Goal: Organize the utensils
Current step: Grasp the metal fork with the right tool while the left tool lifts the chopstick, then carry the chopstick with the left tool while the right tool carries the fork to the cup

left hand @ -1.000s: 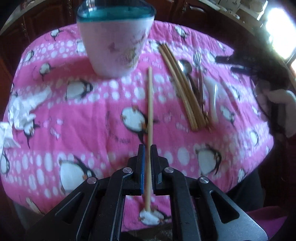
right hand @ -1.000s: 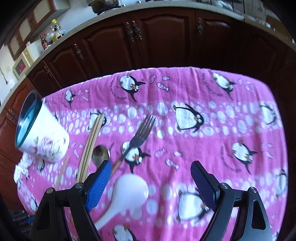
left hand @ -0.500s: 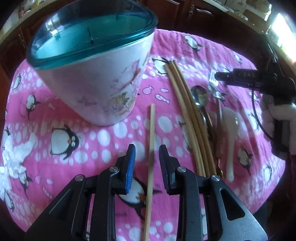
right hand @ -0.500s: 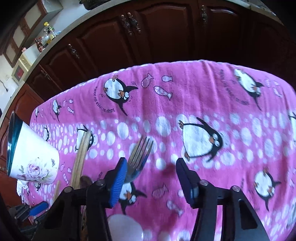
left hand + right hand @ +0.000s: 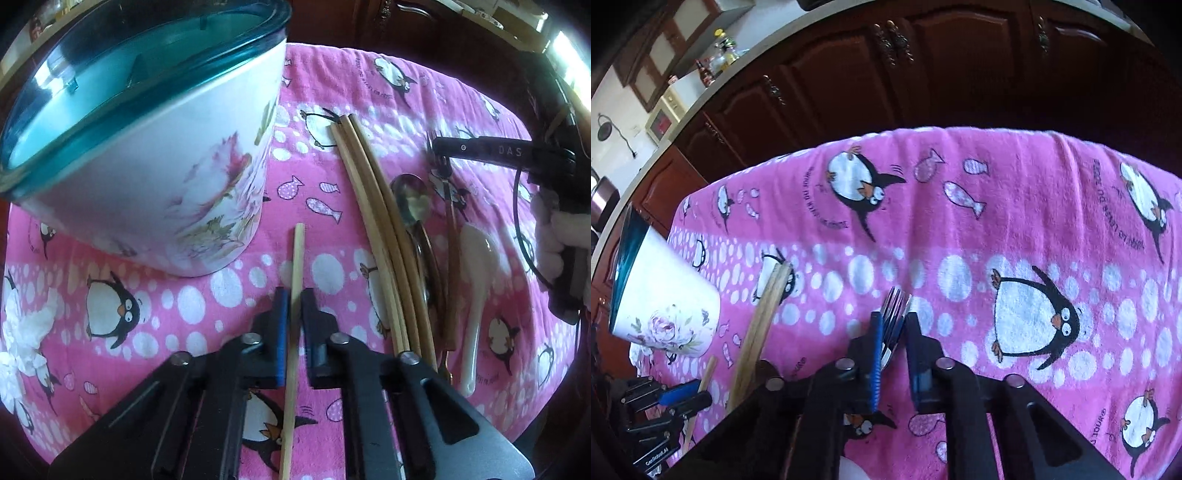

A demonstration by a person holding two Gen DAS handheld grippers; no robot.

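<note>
Utensils lie in a row on the pink penguin-print cloth [image 5: 388, 92]: a bundle of long tan wooden chopsticks [image 5: 380, 221], a metal spoon [image 5: 412, 199], a metal fork [image 5: 894, 314] and a white ceramic soup spoon [image 5: 476, 288], packed side by side. One single pale wooden chopstick [image 5: 295, 280] lies apart, just beside the foot of the white flower-printed holder with the teal rim [image 5: 155, 147].

We hold two items at once. Our left gripper [image 5: 292, 321] has just closed on the single chopstick, pads pressed on its shaft near the far end. Our right gripper [image 5: 893, 332] has just closed on the fork at its neck, tines poking out ahead. Both grips sit low, near the cloth.

Judgement: the holder stands close to the left gripper so each piece can be lifted and dropped in upright.
</note>
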